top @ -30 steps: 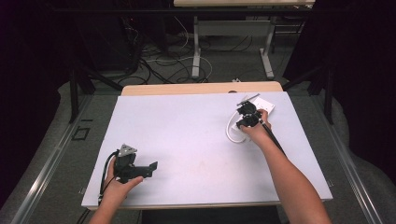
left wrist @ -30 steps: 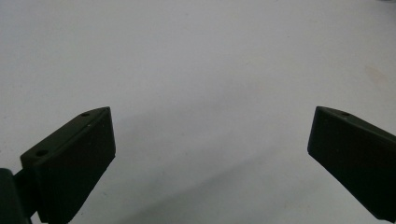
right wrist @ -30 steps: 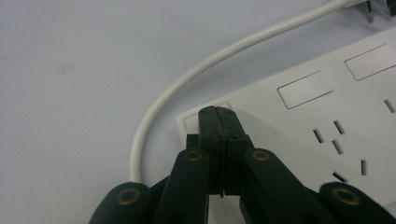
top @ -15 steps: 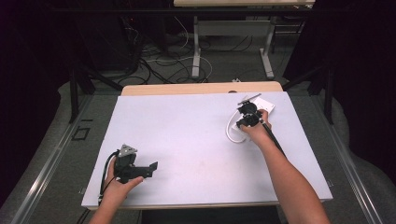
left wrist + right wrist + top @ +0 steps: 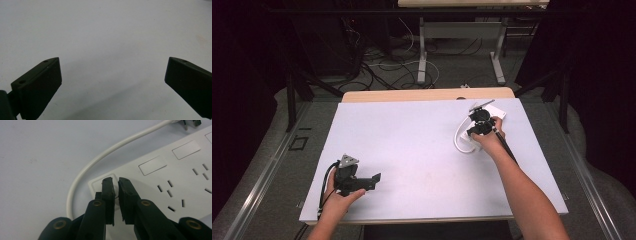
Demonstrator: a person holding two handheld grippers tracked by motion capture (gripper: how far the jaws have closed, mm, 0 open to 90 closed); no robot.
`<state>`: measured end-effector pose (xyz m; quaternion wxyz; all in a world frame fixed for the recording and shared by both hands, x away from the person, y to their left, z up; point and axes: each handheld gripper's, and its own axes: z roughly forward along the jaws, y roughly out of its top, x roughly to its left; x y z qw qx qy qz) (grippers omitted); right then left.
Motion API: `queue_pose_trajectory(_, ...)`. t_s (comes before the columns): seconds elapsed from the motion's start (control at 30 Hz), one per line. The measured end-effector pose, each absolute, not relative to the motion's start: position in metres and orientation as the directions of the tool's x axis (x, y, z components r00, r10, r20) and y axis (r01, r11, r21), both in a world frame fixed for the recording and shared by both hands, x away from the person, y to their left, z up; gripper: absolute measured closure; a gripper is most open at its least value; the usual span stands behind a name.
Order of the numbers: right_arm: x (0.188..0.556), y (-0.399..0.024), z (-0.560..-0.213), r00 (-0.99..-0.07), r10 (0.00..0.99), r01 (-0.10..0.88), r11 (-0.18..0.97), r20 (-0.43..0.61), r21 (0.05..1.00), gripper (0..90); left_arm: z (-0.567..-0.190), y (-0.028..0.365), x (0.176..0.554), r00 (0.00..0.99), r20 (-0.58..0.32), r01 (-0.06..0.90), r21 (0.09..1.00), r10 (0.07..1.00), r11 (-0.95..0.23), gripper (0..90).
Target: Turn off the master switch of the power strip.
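Little has shifted since the earlier frames: both hands hold their former places, and the one change is at the right claw [image 5: 116, 183], whose jaws have just been opening by a small amount and now stand a narrow slit apart. Seen in the right claw view, its tips sit over the square switch [image 5: 100, 184] at the cord end of the power strip [image 5: 175, 177]; whether the pads press on that switch cannot be told, and nothing is clamped between them. This strip is a white plastic block with flat rectangular blank panels along one side and rows of thin dark socket slots along the other. A white cord [image 5: 85, 167] leaves the switch end, curves in a loop over the bench [image 5: 412, 135], and runs on to a plug with metal pins [image 5: 190, 123] at the top of that view. In the high view the power strip [image 5: 492, 111] lies close to the far right corner of the bench, with the right claw [image 5: 478, 121] on it and the cord [image 5: 458, 141] looped just toward the near side. Close to the near left corner, the left claw [image 5: 374, 180] rests low over bare surface; the left claw view shows its jaws spread wide with nothing between them.
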<state>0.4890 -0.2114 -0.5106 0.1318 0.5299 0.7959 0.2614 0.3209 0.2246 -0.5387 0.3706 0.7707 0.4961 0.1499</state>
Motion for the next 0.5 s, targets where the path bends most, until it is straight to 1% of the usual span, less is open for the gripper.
queue_pose_trajectory(0.03, 0.4889, -0.2104, -0.5103, -0.391, 0.917, 0.784, 0.286, 0.082, 0.551, 80.1, -0.5386, 0.2247, 0.3209, 0.463, -0.136, 0.654, 0.720, 0.876, -0.234, 0.9)
queue_pose_trajectory(0.07, 0.4889, -0.2118, -0.5104, -0.403, 0.912, 0.779, 0.298, 0.077, 0.552, 78.7, -0.5383, 0.2249, 0.3209, 0.464, -0.136, 0.655, 0.718, 0.875, -0.235, 0.9)
queue_pose_trajectory(0.13, 0.4888, -0.2117, -0.5101, -0.397, 0.915, 0.783, 0.293, 0.078, 0.549, 78.7, -0.5391, 0.2241, 0.3210, 0.459, -0.133, 0.648, 0.727, 0.878, -0.229, 0.8)
queue_pose_trajectory(0.2, 0.4886, -0.2129, -0.5095, -0.393, 0.917, 0.782, 0.295, 0.068, 0.549, 77.2, -0.5391, 0.2241, 0.3210, 0.461, -0.130, 0.647, 0.726, 0.878, -0.233, 0.8)
queue_pose_trajectory(0.27, 0.4884, -0.2132, -0.5085, -0.388, 0.918, 0.786, 0.284, 0.081, 0.549, 75.6, -0.5395, 0.2234, 0.3211, 0.458, -0.135, 0.647, 0.728, 0.879, -0.225, 0.8)
queue_pose_trajectory(0.33, 0.4887, -0.2157, -0.5081, -0.399, 0.915, 0.776, 0.296, 0.068, 0.557, 73.9, -0.5394, 0.2239, 0.3213, 0.461, -0.131, 0.647, 0.727, 0.878, -0.231, 0.8)
queue_pose_trajectory(0.37, 0.4886, -0.2149, -0.5074, -0.380, 0.921, 0.785, 0.275, 0.081, 0.555, 73.4, -0.5394, 0.2240, 0.3213, 0.461, -0.131, 0.647, 0.726, 0.878, -0.232, 0.8)
queue_pose_trajectory(0.5, 0.4892, -0.2194, -0.5062, -0.384, 0.920, 0.777, 0.275, 0.081, 0.567, 68.4, -0.5395, 0.2240, 0.3212, 0.460, -0.131, 0.648, 0.726, 0.878, -0.231, 0.8)
